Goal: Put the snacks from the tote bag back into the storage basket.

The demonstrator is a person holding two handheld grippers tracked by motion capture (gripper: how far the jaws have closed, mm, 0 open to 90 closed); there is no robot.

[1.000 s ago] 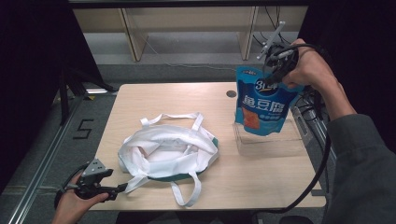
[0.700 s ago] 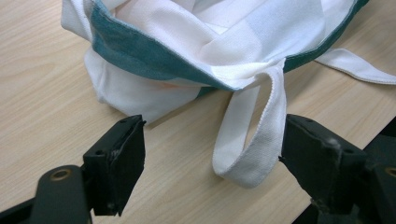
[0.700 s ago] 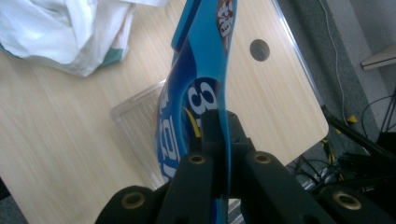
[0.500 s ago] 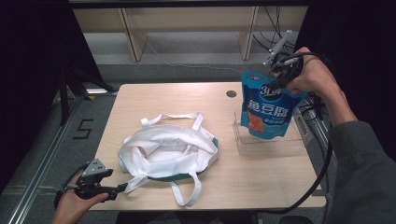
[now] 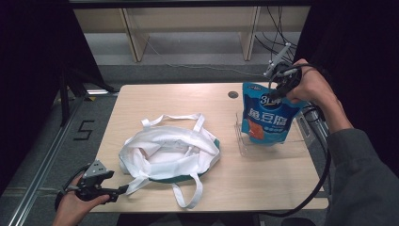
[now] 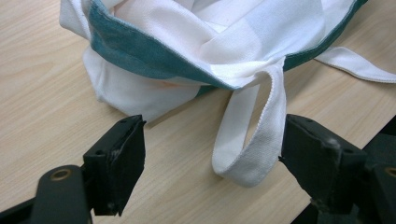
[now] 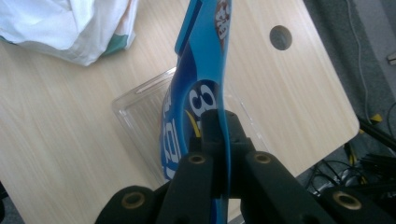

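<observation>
At right of the high view the right gripper [image 5: 277, 90], jaws pinching the top edge of the blue pouch [image 5: 266, 115], holds it upright in the clear tray [image 5: 241, 141]; left gripper [image 6: 210, 154] spread around the bag strap [image 6: 254, 140]; next, judged: release.

A bright blue pouch [image 5: 267, 114] with white lettering and an orange patch hangs from the black right gripper [image 5: 278, 88], above a clear tray [image 5: 243, 143]. Beyond the black left gripper [image 5: 123, 189], a white bag [image 5: 167, 153] shows a teal lining on a pale wood-grain table [image 5: 263, 181].
</observation>
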